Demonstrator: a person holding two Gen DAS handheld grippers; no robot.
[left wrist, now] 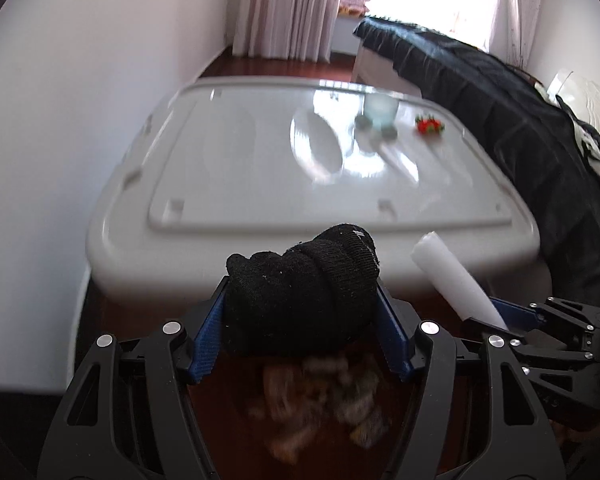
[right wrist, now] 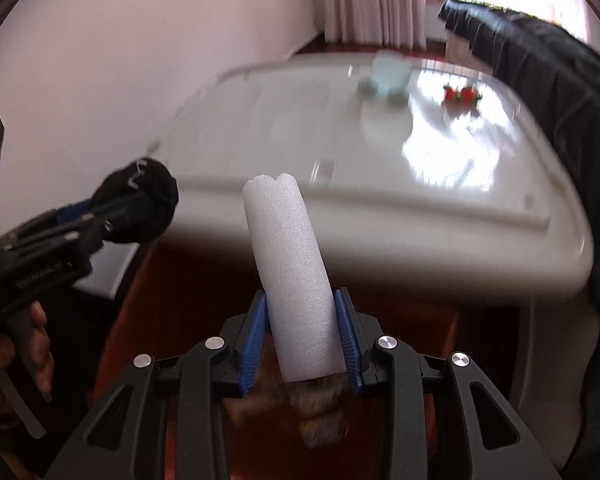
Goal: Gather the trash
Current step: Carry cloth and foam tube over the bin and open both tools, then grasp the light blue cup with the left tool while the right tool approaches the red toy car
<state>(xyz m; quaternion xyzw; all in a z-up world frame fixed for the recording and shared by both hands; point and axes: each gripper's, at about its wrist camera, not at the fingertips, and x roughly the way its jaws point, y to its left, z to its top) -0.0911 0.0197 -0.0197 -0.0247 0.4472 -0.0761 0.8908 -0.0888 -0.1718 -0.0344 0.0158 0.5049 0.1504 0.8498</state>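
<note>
My left gripper [left wrist: 300,292] is shut on a rolled black sock [left wrist: 300,292], held above the dark red floor just short of the white table [left wrist: 260,184]. My right gripper [right wrist: 302,312] is shut on a white foam tube [right wrist: 296,280] that stands up between its blue pads. The foam tube also shows at the right of the left wrist view [left wrist: 456,280]. The left gripper with the sock shows at the left of the right wrist view [right wrist: 140,208]. Blurred scraps [left wrist: 320,404] lie on the floor under both grippers.
On the table's far side stand a pale cup [left wrist: 380,110], two small grey pieces [left wrist: 364,122] and red strawberries [left wrist: 430,125]. A dark blanket [left wrist: 520,128] drapes along the table's right side. A white wall is at the left, curtains at the back.
</note>
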